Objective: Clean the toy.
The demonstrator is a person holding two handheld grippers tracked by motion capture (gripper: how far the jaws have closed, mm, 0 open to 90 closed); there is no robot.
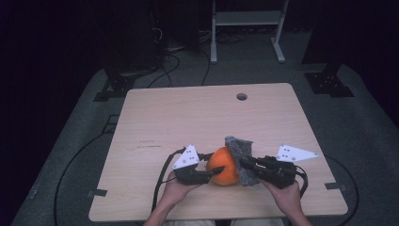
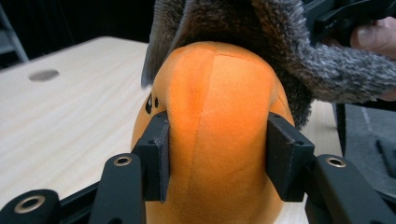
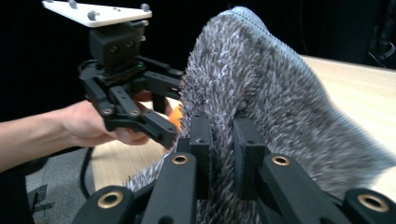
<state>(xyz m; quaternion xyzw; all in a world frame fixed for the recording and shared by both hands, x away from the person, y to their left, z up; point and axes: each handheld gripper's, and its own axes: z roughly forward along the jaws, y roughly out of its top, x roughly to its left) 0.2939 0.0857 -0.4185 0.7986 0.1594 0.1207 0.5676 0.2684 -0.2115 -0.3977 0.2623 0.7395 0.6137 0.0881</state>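
From the high view, one orange plush toy (image 1: pixel 223 166) sat near the front edge of the single wooden tabletop (image 1: pixel 188 113), with one grey furry cloth (image 1: pixel 242 157) draped against its right side. Two tools met at it: the left tool (image 1: pixel 214 170) reached in from the left, the right tool (image 1: pixel 244 163) from the right, each carried by one of the person's two hands. One round hole (image 1: pixel 242 96) marked the far part of the tabletop. In the left gripper view, the left tool's two black pads (image 2: pixel 156 156) pressed into both flanks of the orange plush toy (image 2: pixel 217 121), gripping it, while the grey furry cloth (image 2: pixel 280 42) hung over its top. In the right gripper view, the right tool (image 3: pixel 223 144) was clamped on a fold of the grey furry cloth (image 3: pixel 271 84), its two jaws nearly together, with the left tool (image 3: pixel 163 123) and its hand (image 3: pixel 88 123) beyond, and a sliver of orange beside them.
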